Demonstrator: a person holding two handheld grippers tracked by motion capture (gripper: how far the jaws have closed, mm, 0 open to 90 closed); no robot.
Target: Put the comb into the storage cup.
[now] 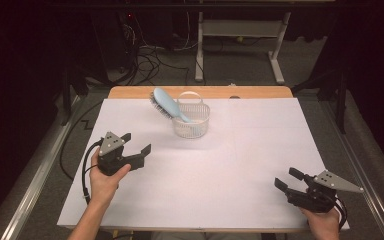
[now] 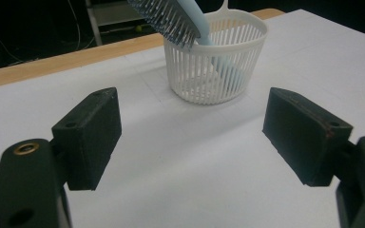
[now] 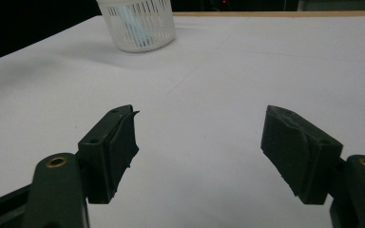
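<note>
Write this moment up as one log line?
left gripper: open, empty | right gripper: open, empty | hairbrush: handle down in basket

**White-covered table with one basket on it**

The table [image 1: 260,165] has a wooden top, its bare wood showing as a strip along the far edge, and white paper covers the rest. A white slatted basket [image 1: 191,120] stands on the paper near the far edge, left of the middle. A light blue hairbrush [image 1: 167,104] leans in the basket, bristle head sticking out over the rim.
</note>
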